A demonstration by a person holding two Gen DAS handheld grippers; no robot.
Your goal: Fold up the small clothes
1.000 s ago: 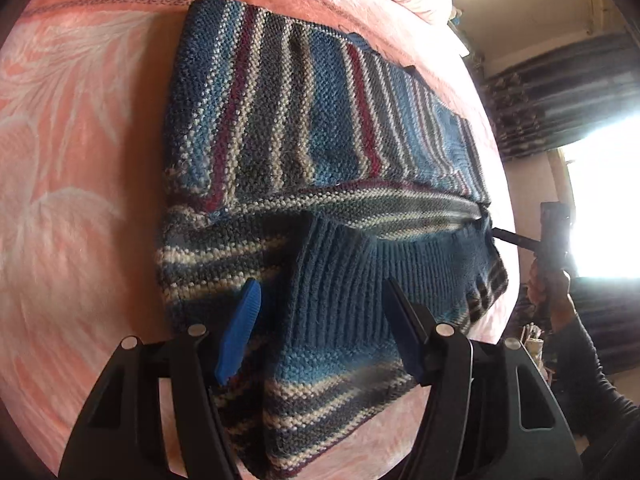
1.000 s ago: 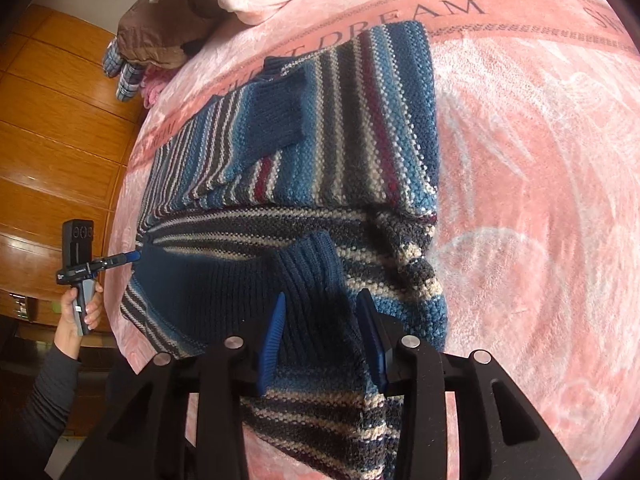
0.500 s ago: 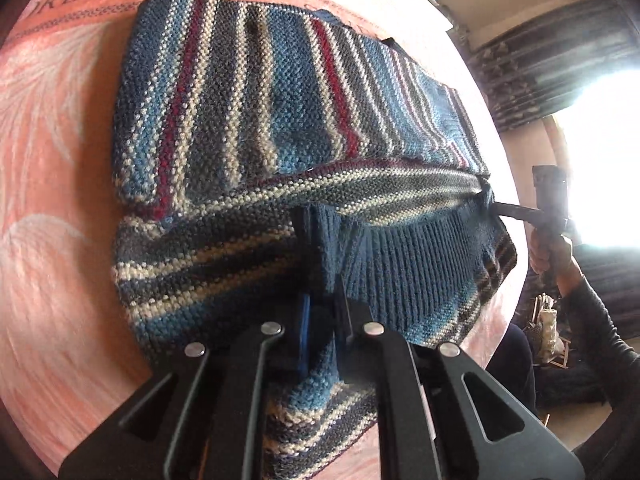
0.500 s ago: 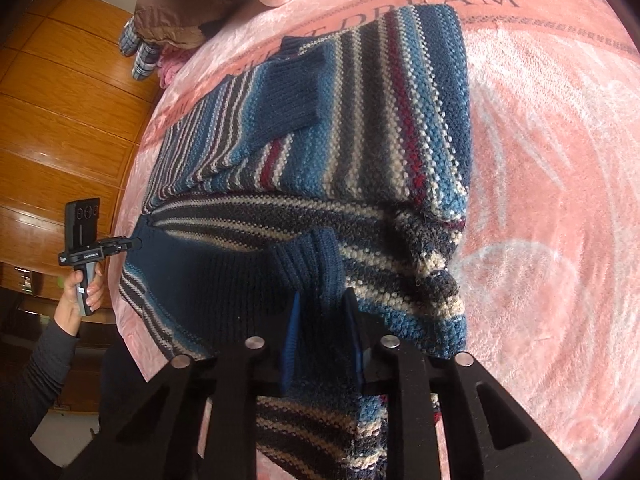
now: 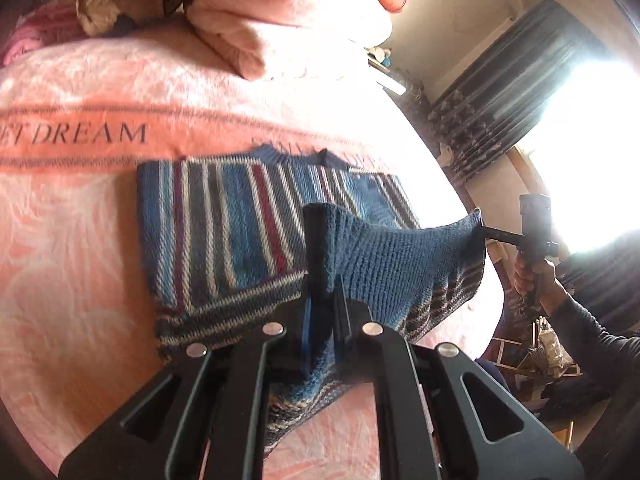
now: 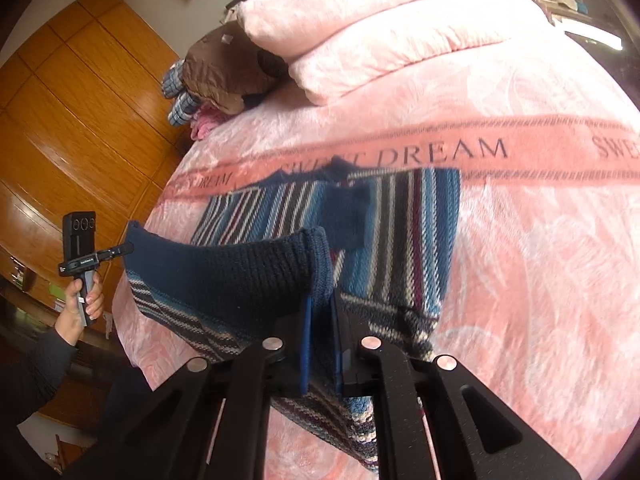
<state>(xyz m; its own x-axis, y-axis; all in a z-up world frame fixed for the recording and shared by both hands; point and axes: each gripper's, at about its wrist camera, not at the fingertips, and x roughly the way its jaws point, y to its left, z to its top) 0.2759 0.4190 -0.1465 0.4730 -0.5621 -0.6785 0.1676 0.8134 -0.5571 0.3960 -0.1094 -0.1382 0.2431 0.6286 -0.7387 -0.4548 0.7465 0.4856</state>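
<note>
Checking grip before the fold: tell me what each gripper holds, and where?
Both hold the striped sweater by its ribbed navy hem: left gripper at one corner, right gripper at the other, lifted off the bed.

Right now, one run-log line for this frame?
step: fold hem up | left claw: shut on striped blue knitted sweater | right claw: shut on sweater | hem: lifted off pink bedspread

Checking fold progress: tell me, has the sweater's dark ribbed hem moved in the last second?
Yes. The ribbed hem has lifted off the pink blanket, carried toward its DREAM lettering between both grippers.
</note>
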